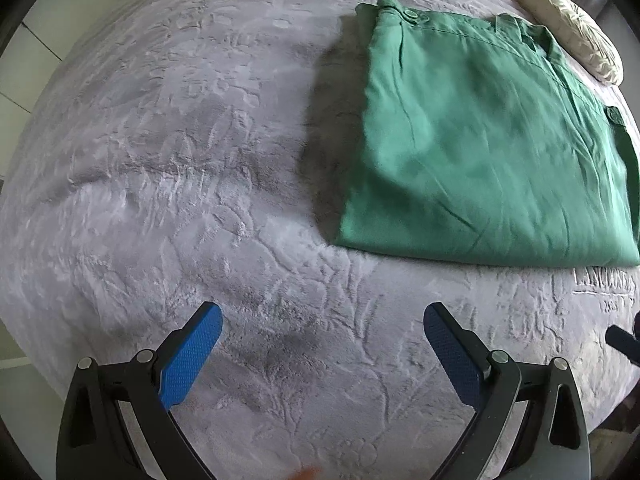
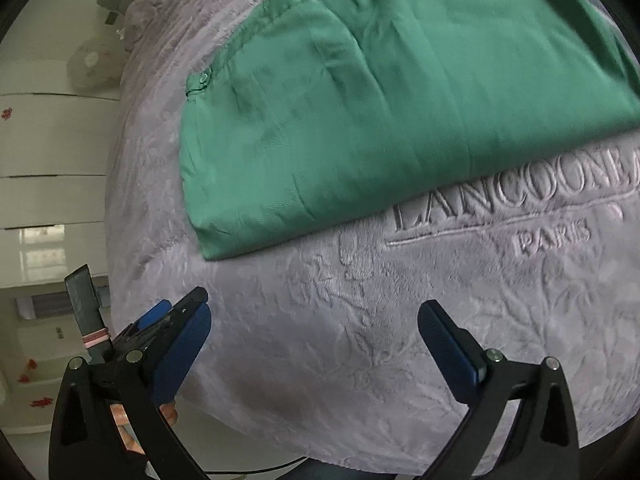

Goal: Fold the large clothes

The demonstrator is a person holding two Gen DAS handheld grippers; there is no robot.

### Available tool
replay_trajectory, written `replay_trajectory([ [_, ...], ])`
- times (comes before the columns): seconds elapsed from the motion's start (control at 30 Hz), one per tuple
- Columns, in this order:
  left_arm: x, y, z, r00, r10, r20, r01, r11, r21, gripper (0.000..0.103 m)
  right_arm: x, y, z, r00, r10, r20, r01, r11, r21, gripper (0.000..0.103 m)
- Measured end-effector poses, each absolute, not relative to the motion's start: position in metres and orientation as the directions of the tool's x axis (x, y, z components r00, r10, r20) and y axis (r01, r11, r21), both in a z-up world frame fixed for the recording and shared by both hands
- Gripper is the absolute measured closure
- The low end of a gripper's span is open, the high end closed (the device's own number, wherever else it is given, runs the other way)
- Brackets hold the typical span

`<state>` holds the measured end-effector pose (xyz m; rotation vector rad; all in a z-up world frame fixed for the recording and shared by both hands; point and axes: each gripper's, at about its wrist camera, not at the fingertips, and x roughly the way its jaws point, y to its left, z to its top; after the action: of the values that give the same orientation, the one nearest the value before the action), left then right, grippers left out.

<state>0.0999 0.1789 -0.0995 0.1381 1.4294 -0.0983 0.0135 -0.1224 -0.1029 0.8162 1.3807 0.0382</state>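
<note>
A green garment (image 1: 480,148) lies folded into a rough rectangle on a grey plush blanket (image 1: 180,168), with a buttoned waistband along its far edge. It also shows in the right wrist view (image 2: 360,108). My left gripper (image 1: 322,320) is open and empty, hovering over bare blanket to the near left of the garment. My right gripper (image 2: 314,312) is open and empty, over the blanket (image 2: 360,340) just short of the garment's near corner. Neither touches the cloth.
A cream patterned pillow (image 1: 572,28) lies beyond the garment. The blanket carries embossed lettering (image 2: 520,196) beside the garment's near edge. The bed edge drops to a light floor (image 1: 52,20) on the left. White drawers (image 2: 48,140) stand beside the bed.
</note>
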Motion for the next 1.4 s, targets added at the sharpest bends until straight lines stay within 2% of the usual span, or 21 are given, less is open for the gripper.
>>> replay_trajectory([
  [0.37, 0.113, 0.184, -0.116, 0.088, -0.03, -0.996, 0.128, 0.992, -0.018, 0.002, 0.013, -0.122, -0.127, 0.176, 0.521, -0.835, 0.493, 0.687, 0.533, 0.0],
  [0.57, 0.128, 0.19, -0.123, 0.109, -0.03, -0.994, 0.126, 0.992, -0.016, 0.002, 0.012, -0.127, -0.145, 0.225, 0.587, -0.778, 0.533, 0.594, 0.603, 0.0],
  [0.9, 0.158, 0.185, -0.135, 0.141, -0.049, -0.989, 0.144, 0.989, -0.028, 0.002, 0.04, -0.119, -0.159, 0.35, 0.682, -0.642, 0.445, 0.482, 0.755, 0.0],
  [1.13, 0.182, 0.186, -0.136, 0.165, -0.225, -0.96, 0.135, 0.97, -0.204, 0.002, 0.056, -0.115, -0.176, 0.408, 0.728, -0.551, 0.412, 0.391, 0.823, 0.0],
  [1.4, 0.213, 0.213, -0.127, 0.174, -0.33, -0.928, 0.078, 0.944, -0.322, 0.002, 0.07, -0.1, -0.18, 0.463, 0.745, -0.481, 0.381, 0.323, 0.866, 0.0],
])
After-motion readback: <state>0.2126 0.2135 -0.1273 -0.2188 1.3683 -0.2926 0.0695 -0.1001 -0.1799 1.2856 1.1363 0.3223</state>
